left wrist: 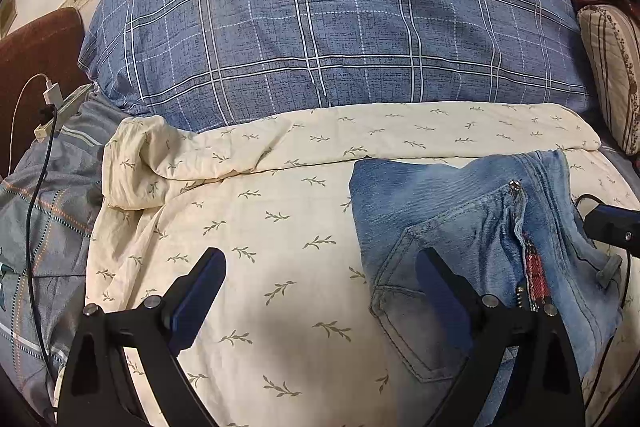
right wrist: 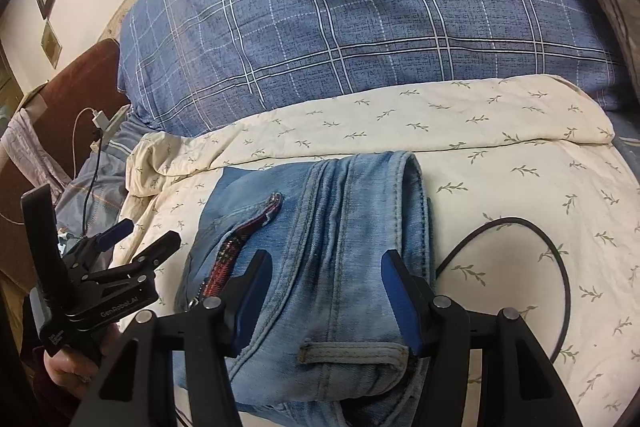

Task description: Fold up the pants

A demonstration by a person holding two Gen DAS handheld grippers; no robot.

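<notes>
Both tongs I hold spread wide: left gripper over the quilt left of the folded jeans, right gripper above them.

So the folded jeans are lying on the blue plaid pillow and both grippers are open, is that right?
Not quite. The folded jeans lie on the cream leaf-print blanket, in front of the blue plaid pillow, not on it; the right wrist view shows this. Both the left gripper and the right gripper are indeed open.
</notes>
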